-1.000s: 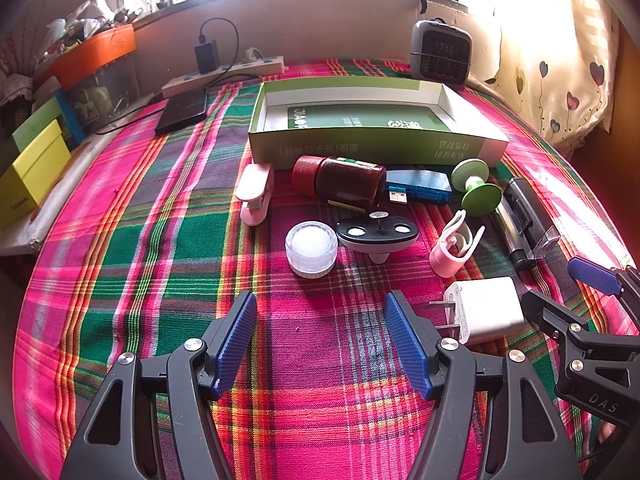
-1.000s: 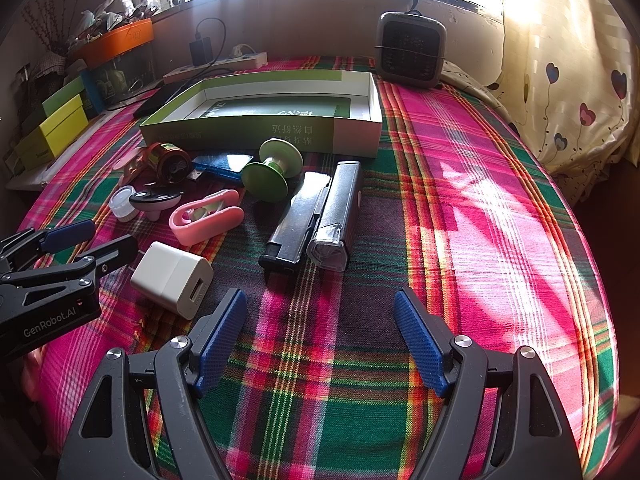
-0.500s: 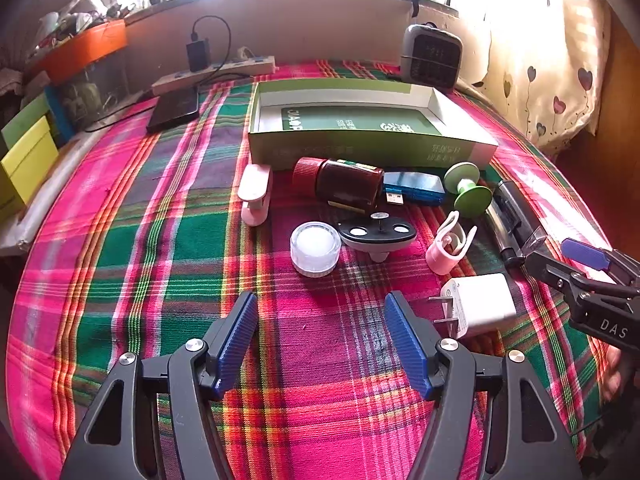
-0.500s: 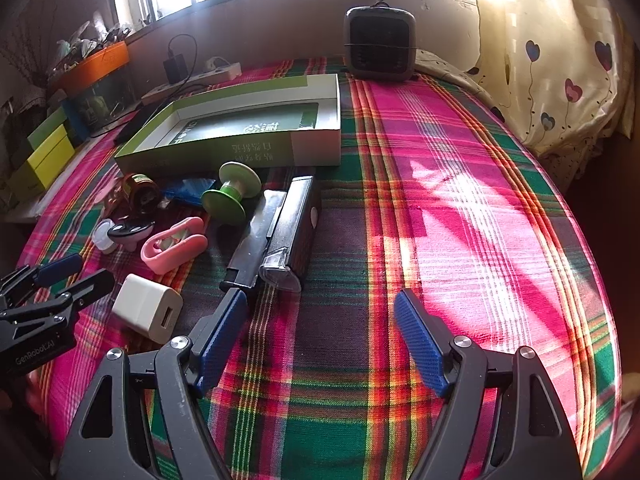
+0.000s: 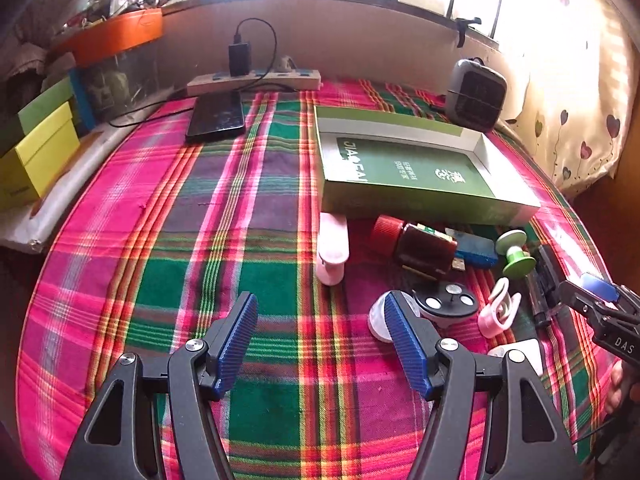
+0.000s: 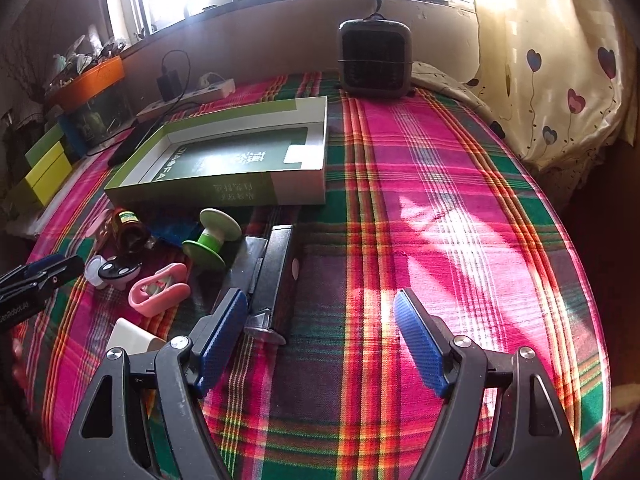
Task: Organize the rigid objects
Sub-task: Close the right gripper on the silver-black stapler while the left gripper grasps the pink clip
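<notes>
A cluster of small rigid things lies on the plaid-covered bench [image 5: 256,208], just in front of the open green box [image 5: 412,168]. Closest to the box are a pink clip [image 5: 333,248], a brown bottle with a red cap [image 5: 416,246] lying on its side, a blue USB stick [image 5: 476,254] partly hidden behind the bottle, and a green spool [image 6: 212,240]. Nearer the person sit a white puck light [image 5: 378,320], a black round disc [image 5: 446,304], a pink loop-shaped holder [image 6: 158,290] and a white charger plug [image 6: 130,338]. A black stapler [image 6: 272,280] lies lengthwise to the right of the spool.

The left hand-held gripper [image 5: 320,336] hangs above the cloth with its jaws spread wide and nothing between them; its right blue pad [image 5: 408,344] overlaps the puck light in view. The right hand-held gripper [image 6: 318,344] is likewise spread and empty, its left pad [image 6: 222,340] just beside the stapler's near end.

Farther back stand a small grey heater [image 6: 374,60], a power strip [image 5: 256,80] and a dark phone [image 5: 216,120].
</notes>
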Motion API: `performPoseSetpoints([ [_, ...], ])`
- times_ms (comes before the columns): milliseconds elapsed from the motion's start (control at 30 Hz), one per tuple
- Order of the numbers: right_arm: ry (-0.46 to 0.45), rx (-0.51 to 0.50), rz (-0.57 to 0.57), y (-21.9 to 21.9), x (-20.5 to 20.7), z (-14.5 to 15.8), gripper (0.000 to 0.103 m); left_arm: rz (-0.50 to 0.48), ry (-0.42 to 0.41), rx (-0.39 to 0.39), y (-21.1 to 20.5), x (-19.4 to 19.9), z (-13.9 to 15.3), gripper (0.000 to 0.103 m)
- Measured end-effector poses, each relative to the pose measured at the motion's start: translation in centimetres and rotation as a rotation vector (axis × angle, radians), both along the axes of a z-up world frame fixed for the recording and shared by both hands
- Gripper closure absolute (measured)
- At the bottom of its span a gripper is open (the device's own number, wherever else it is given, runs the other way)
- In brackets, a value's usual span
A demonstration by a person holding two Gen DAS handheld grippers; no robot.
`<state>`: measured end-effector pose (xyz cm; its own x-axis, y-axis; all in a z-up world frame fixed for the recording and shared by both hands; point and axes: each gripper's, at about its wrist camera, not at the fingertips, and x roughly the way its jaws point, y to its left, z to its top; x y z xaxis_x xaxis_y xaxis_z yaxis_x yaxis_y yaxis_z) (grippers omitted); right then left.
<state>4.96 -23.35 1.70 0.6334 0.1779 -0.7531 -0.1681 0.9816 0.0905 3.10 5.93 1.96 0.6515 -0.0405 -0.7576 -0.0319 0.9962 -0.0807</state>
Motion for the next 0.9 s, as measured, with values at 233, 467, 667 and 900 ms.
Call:
performPoseSetpoints([
  [233, 0.001, -0.018, 0.008, 0.1, 1.1, 0.0, 0.036, -0.007, 0.003, 0.013, 0.4, 2.0, 0.2, 0.037],
  [467, 0.017, -0.031, 0.042, 0.8, 2.1, -0.2, 0.043, -0.002, 0.027, 0.026, 0.4, 3.5, -0.5, 0.037],
  [667, 0.035, -0.023, 0.061, 0.9, 2.7, -0.7, 0.043, 0.001, 0.049, 0.047, 0.5, 4.6, -1.3, 0.038],
  [900, 0.05, -0.03, 0.061, 1.0, 3.3, -1.0, 0.061, -0.01, 0.057, 0.069, 0.5, 5.9, -1.6, 0.042],
])
